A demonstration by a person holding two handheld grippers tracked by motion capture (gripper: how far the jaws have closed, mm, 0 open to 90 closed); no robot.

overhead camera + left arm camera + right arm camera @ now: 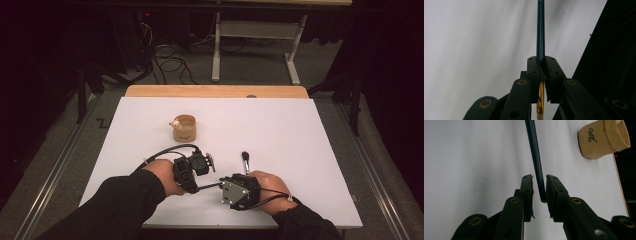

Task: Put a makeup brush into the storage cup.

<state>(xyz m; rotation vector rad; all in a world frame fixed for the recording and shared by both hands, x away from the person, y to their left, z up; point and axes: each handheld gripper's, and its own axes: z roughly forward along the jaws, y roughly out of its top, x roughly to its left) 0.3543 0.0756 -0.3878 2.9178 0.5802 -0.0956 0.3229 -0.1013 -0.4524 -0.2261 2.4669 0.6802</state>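
A thin brush with a dark blue handle (210, 186) runs between my two grippers near the front of the white board. My left gripper (196, 187) (540, 58) is shut on the handle (540, 30) just above the gold ferrule (540, 100). From there the handle reaches to my right gripper (221, 184) (539, 177). The handle's end (541, 192) lies between the right gripper's jaws, and a sliver of white shows beside it. A beige cup (184, 128) (602, 138) stands farther back on the board.
A second brush with a dark bristle head (245, 157) lies on the white board (300, 150) just beyond my right hand. A wooden strip (215, 91) borders the far side. Past it stand table legs and cables on the floor.
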